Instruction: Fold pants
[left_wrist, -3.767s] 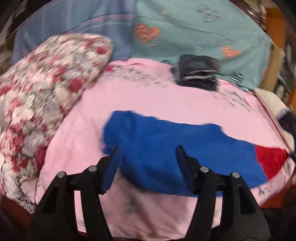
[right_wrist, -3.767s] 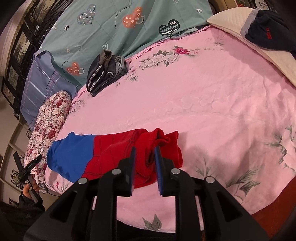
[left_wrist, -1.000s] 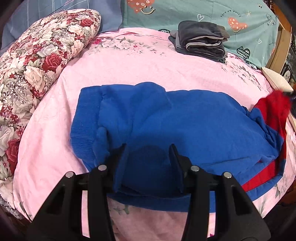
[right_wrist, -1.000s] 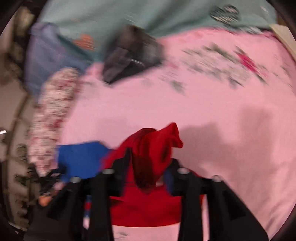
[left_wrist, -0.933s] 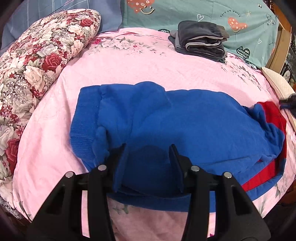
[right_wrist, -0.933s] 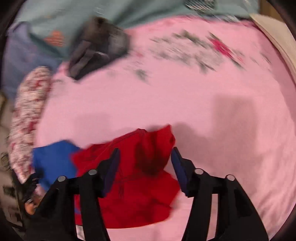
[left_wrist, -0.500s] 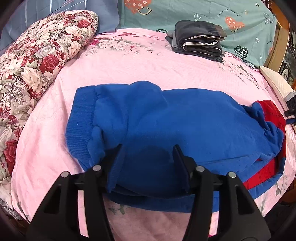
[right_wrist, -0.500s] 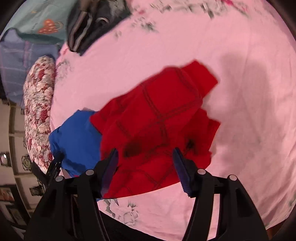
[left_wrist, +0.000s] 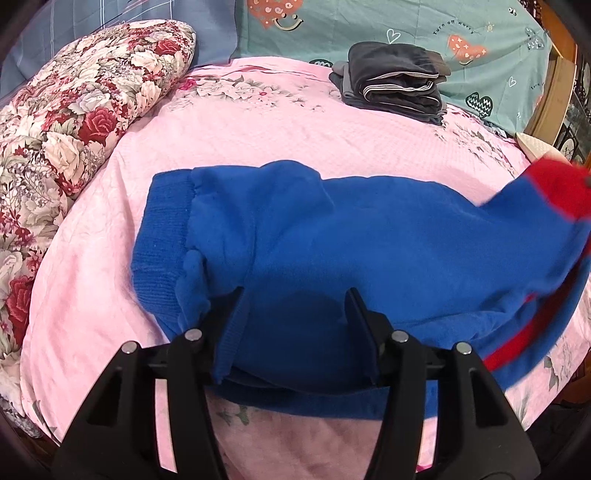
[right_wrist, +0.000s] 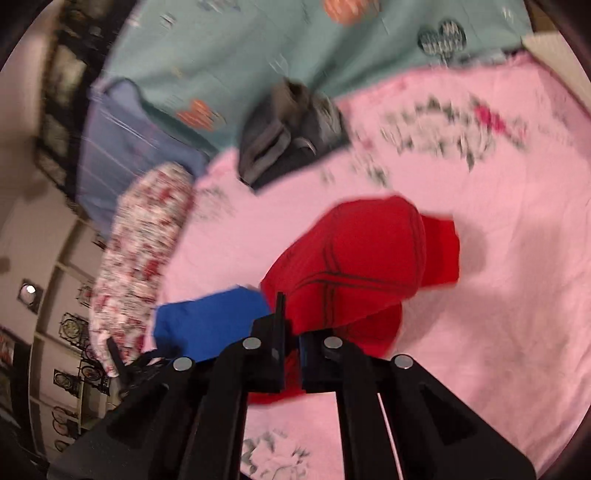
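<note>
2 tongs differ: left tongs (left_wrist: 295, 325) stay spread over blue-and-red fleece pants (left_wrist: 369, 240), while right tongs (right_wrist: 291, 343) have re-clamped the red leg, lifting at 3 o'clock, restarting the fold.

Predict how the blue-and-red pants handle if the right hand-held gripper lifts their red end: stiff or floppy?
Likely floppy: the pants lie rumpled and draped on the pink bedspread. The red end bunches where the right hand-held gripper pinches it, so it will probably sag. The fleecy surface probably grips, not slips, between the fingers of the left hand-held gripper.
</note>
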